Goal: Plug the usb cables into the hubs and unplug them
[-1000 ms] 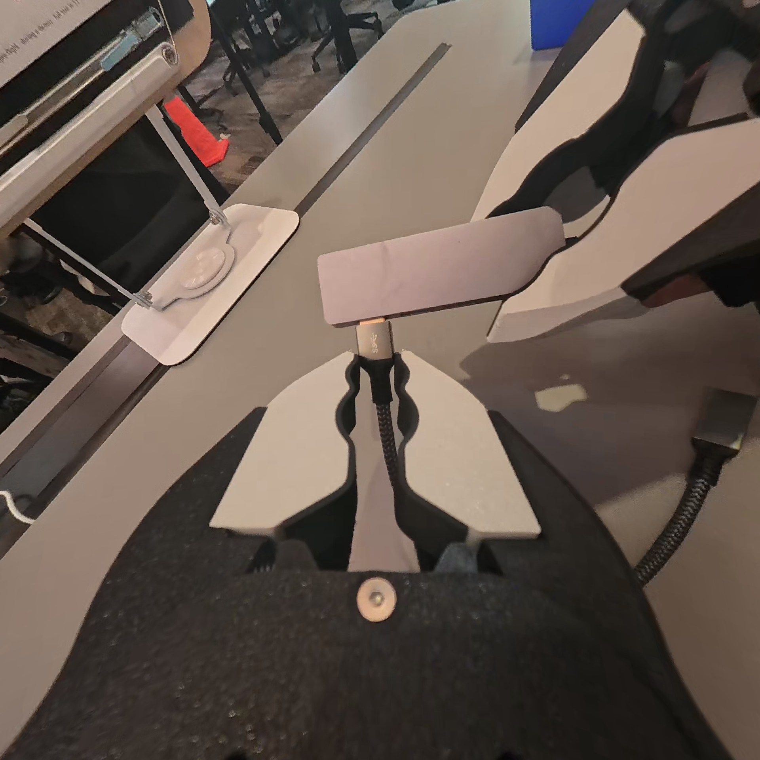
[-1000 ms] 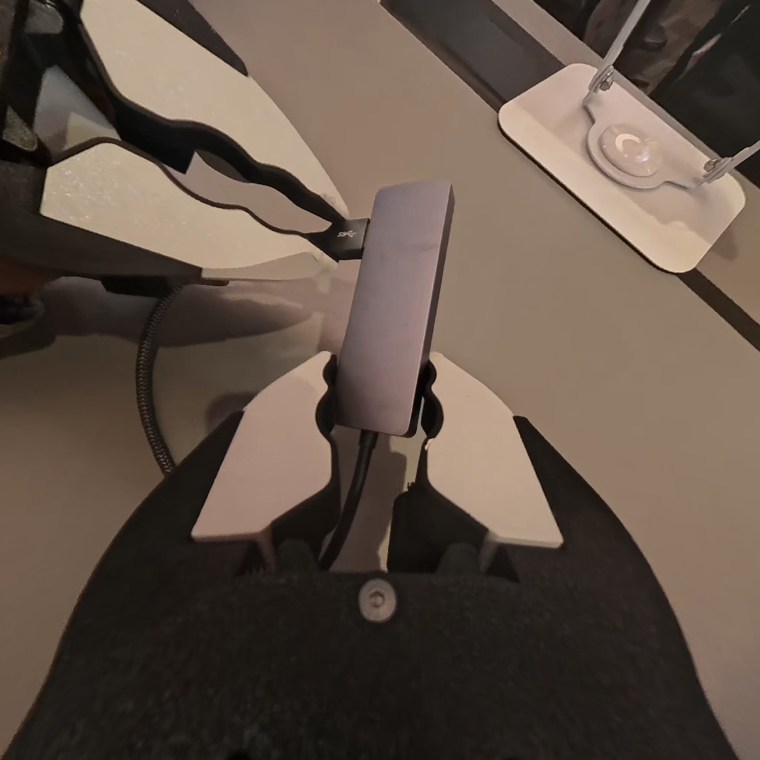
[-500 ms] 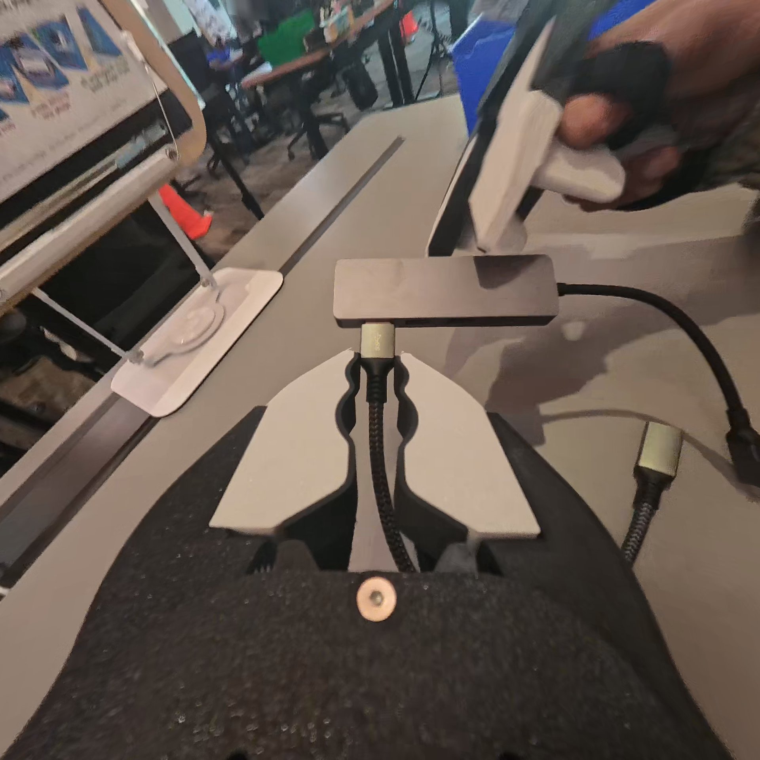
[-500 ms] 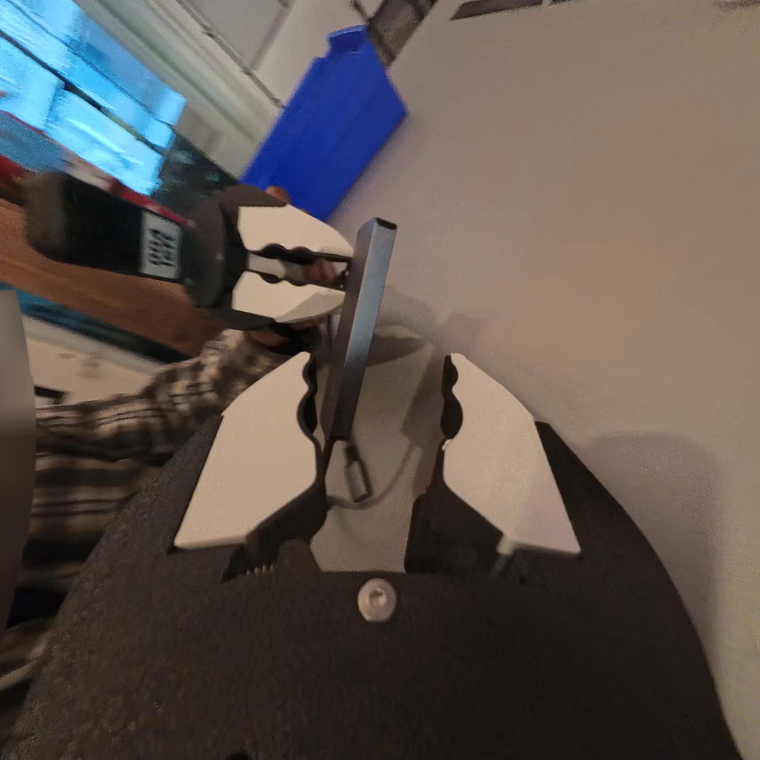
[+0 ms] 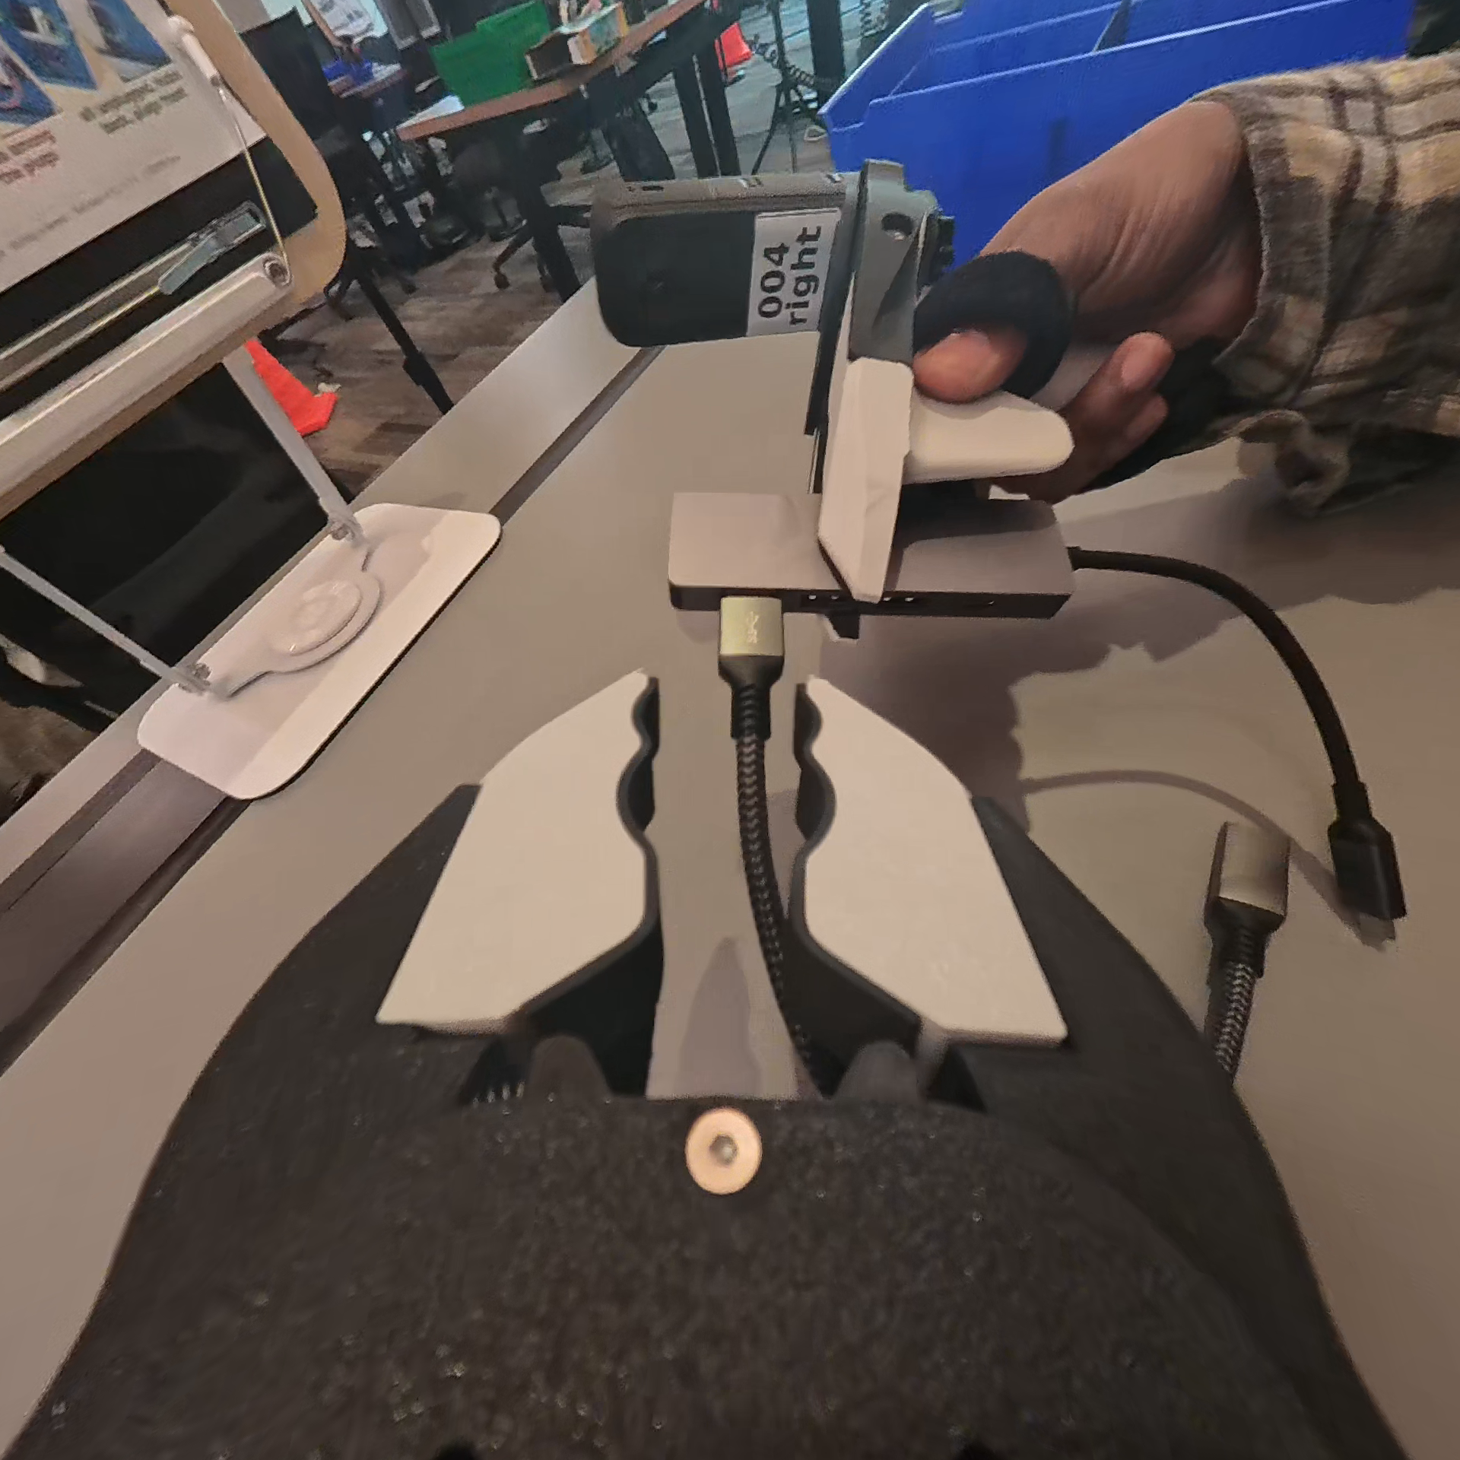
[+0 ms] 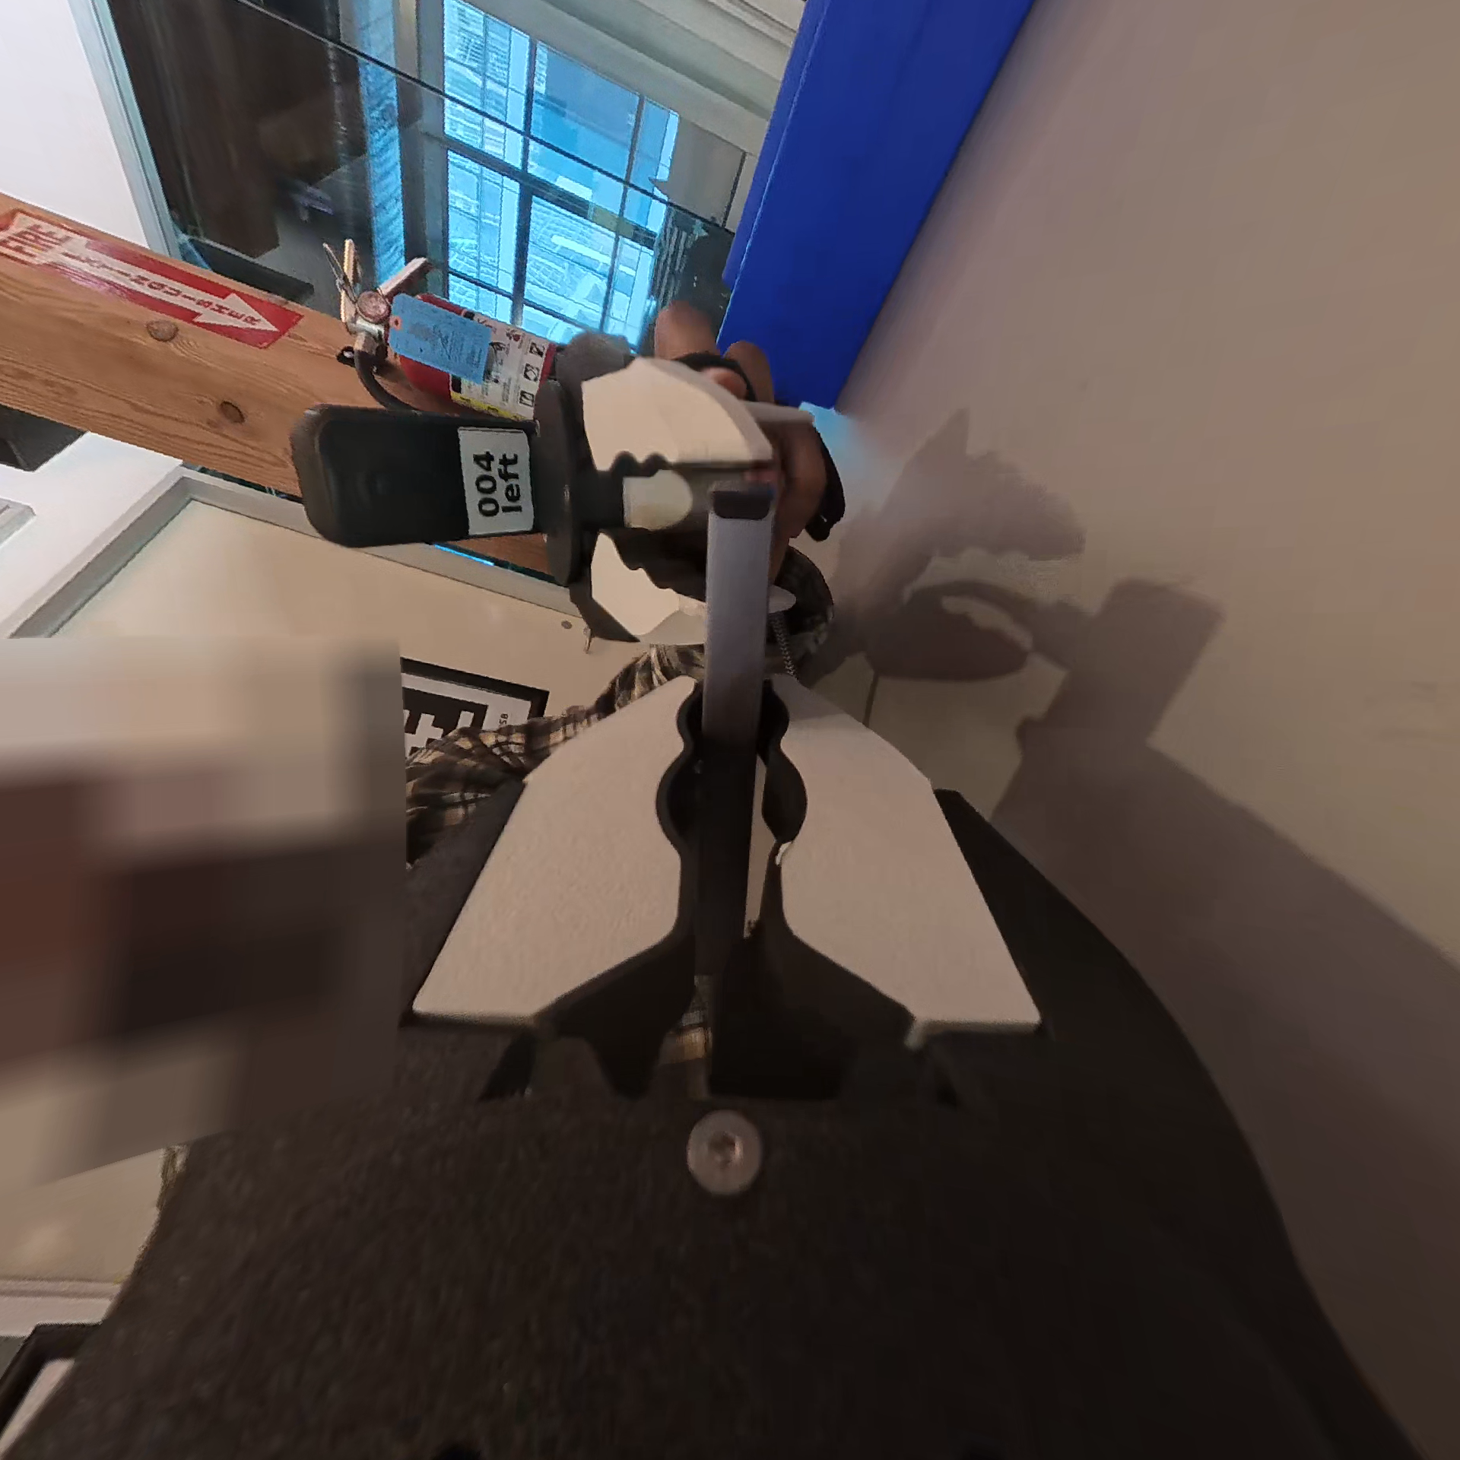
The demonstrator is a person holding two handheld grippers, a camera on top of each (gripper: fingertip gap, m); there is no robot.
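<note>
The left tool point(image 5: 723, 711) had sprung apart, leaving the braided cable point(image 5: 750, 758) seated in the hub point(image 5: 743, 545); the right tool point(image 6: 731, 715) now clamped that hub, so plugging looked complete.

A grey desk point(image 5: 553, 442) with a dark groove along its length is seen in the left wrist view. A white stand base point(image 5: 316, 640) is set near its left edge. Blue plastic bins point(image 5: 1066, 103) are placed at the desk's far end. Beyond, wooden-topped tables point(image 5: 545, 87), a patterned carpet point(image 5: 474, 284) and orange cones point(image 5: 292, 395) are shown. In the right wrist view, large paned windows point(image 6: 553, 205), a wooden beam point(image 6: 142, 355) and a red fire extinguisher point(image 6: 466, 371) are seen.
</note>
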